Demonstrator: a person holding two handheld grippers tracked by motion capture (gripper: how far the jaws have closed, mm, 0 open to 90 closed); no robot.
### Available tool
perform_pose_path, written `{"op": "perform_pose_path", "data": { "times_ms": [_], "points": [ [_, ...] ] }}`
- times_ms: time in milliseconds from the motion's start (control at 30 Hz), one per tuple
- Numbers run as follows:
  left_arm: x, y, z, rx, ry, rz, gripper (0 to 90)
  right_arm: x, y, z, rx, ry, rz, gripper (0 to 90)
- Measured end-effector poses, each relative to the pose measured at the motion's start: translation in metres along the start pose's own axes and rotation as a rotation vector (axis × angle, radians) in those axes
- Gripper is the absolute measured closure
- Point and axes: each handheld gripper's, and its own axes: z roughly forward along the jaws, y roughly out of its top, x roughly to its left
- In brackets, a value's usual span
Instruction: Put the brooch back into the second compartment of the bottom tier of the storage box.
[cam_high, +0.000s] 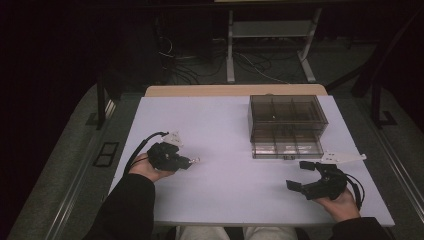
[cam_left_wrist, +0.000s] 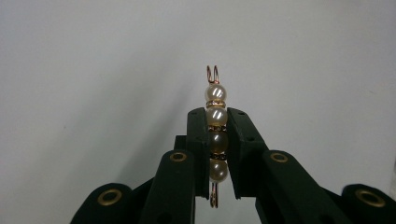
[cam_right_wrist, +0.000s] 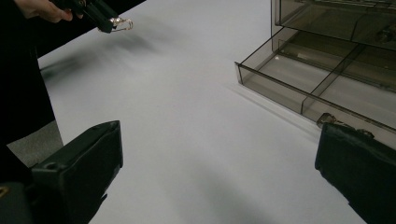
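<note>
I'm clamping the pearl pin lengthwise in my left gripper, over bare white table. My right gripper is gaping, released, near the organizer's open drawer; wide space between.

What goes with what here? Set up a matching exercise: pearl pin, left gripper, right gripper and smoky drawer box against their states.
Things:
1. pearl pin
2. left gripper
3. right gripper
4. drawer box

States:
A. fingers spread wide, nothing between them
B. bottom drawer pulled out toward the person
C. clamped between two black fingers, wire loops sticking out at both ends
D. shut on a beaded piece, held above the white table

Pairs: 1-C, 2-D, 3-A, 4-B
</note>
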Motion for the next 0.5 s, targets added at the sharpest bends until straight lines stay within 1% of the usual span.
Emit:
{"op": "perform_pose_path", "data": {
  "times_ms": [133,200,267,333,400,433,467,500],
  "points": [
    [-0.001,0.007,-0.001,-0.002,-0.005,0.009,79.3,0.0,0.0,0.0,0.0,0.0,-0.001,0.6],
    [-0.002,0.011,-0.001,-0.011,-0.006,0.016,79.3,0.0,0.0,0.0,0.001,0.0,-0.002,0.5],
    [-0.002,0.015,0.0,-0.008,-0.006,0.03,79.3,0.0,0.0,0.0,0.002,0.0,-0.004,0.5],
    [-0.003,0.018,0.001,-0.015,-0.01,0.026,79.3,0.0,0.0,0.0,0.002,0.001,-0.003,0.5],
    [-0.003,0.022,0.001,-0.014,-0.012,0.036,79.3,0.0,0.0,0.0,0.002,0.001,-0.002,0.5],
    [-0.004,0.024,0.002,-0.021,-0.012,0.033,79.3,0.0,0.0,0.0,0.001,0.002,-0.002,0.5],
    [-0.004,0.026,0.002,-0.02,-0.014,0.042,79.3,0.0,0.0,0.0,0.001,0.002,-0.002,0.6],
    [-0.005,0.028,0.003,-0.023,-0.018,0.037,79.3,0.0,0.0,0.0,0.0,0.001,-0.002,0.5]
  ]
}}
